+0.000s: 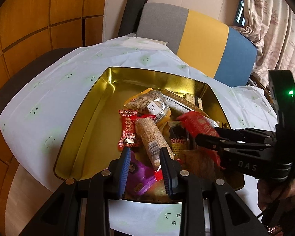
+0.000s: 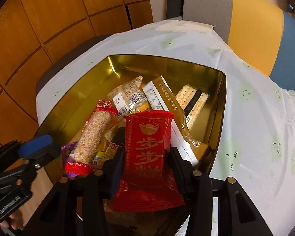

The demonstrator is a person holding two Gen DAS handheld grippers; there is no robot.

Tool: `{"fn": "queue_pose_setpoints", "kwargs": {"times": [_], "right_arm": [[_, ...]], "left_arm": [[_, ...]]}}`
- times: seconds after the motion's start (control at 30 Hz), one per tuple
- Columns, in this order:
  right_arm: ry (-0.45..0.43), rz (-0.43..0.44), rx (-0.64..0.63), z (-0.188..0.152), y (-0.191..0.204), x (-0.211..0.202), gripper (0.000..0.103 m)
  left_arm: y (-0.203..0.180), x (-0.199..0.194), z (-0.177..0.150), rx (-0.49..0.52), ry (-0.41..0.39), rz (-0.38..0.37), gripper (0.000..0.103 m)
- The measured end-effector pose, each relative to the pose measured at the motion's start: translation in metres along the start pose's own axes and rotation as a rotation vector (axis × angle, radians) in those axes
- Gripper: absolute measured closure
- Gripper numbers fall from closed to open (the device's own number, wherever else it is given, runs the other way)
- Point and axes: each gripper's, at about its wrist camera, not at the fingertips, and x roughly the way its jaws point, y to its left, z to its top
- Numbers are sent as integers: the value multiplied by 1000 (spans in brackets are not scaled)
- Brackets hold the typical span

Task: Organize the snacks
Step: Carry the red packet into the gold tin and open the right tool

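Observation:
A gold tin (image 1: pixel 84 118) holds several wrapped snacks and also shows in the right wrist view (image 2: pixel 72 98). My right gripper (image 2: pixel 147 157) is shut on a red packet with gold characters (image 2: pixel 147 143) and holds it over the tin's near right part; it also shows in the left wrist view (image 1: pixel 198 125). My left gripper (image 1: pixel 145 151) is open and empty above the tin's near edge. A sesame bar (image 1: pixel 151 137) lies between its fingers, and a purple packet (image 1: pixel 139 177) lies below them. The left gripper's blue fingertip (image 2: pixel 35 141) shows in the right wrist view.
The tin sits on a white cloth with green faces (image 1: pixel 49 98) over a table. A grey, yellow and blue chair back (image 1: pixel 202 39) stands behind it. Wooden panelling (image 1: pixel 39 19) is at left, curtains (image 1: pixel 275 19) at right. Cracker packs (image 2: pixel 192 102) lie at the tin's far right.

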Motion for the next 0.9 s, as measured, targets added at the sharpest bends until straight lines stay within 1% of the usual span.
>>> {"fn": "queue_pose_setpoints", "kwargs": {"times": [0.1, 0.3, 0.4, 0.43, 0.5, 0.53, 0.6, 0.67, 0.9], "right_arm": [[-12, 14, 15, -1, -1, -6, 52], [-48, 19, 14, -12, -1, -24, 53], [-56, 18, 2, -18, 3, -28, 53], [-55, 17, -9, -20, 5, -27, 56], [-48, -10, -33, -21, 9, -21, 69], [-42, -33, -44, -20, 9, -17, 82], [-31, -59, -47, -18, 9, -9, 84], [-27, -63, -32, -15, 5, -5, 84], [-39, -66, -25, -20, 3, -11, 83]], "left_arm": [[-1, 1, 0, 4, 6, -5, 72], [-1, 0, 1, 1, 0, 0, 72], [-3, 0, 1, 7, 2, -1, 72], [-3, 0, 0, 9, 3, -1, 72], [-5, 0, 0, 16, 4, 0, 72], [-6, 0, 0, 20, 4, 1, 72], [-6, -1, 0, 24, 1, 7, 72], [-6, -1, 0, 29, -2, 16, 72], [-9, -1, 0, 43, -10, 53, 72]]}}
